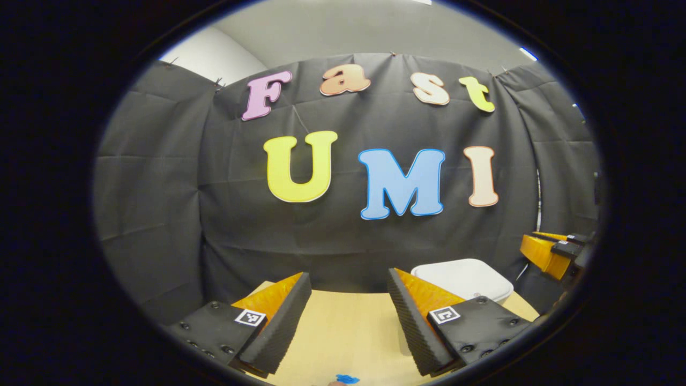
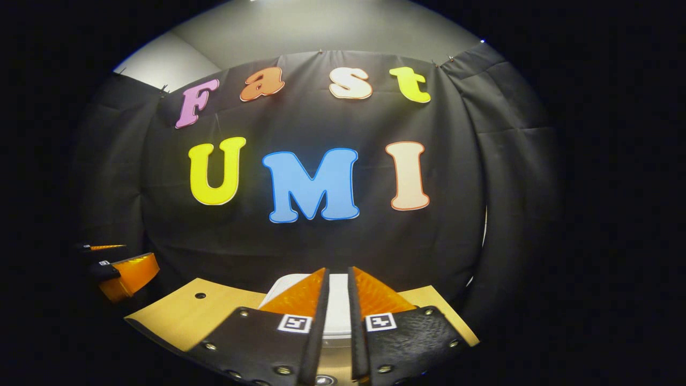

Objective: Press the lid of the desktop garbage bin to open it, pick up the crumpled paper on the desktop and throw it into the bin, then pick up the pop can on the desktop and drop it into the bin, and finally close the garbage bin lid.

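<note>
Above the worktop (image 1: 348, 327), the left tool (image 1: 349, 316) is spread wide, while the right tool (image 2: 337, 316), nearly pressed together on nothing, faces the garbage bin's closed white lid (image 2: 338, 305).

Your garbage bin (image 1: 465, 277) is white with rounded corners, its lid shut and lying flat. It stands at the table's (image 1: 348, 327) far edge, at about four o'clock in the left gripper view.

The rounded plastic garbage bin (image 1: 464, 279) has a plain white lid. The flat wooden table top (image 1: 343, 327) is pale yellow-brown. A small bright blue scrap (image 1: 347, 379) lies at its near edge.
</note>
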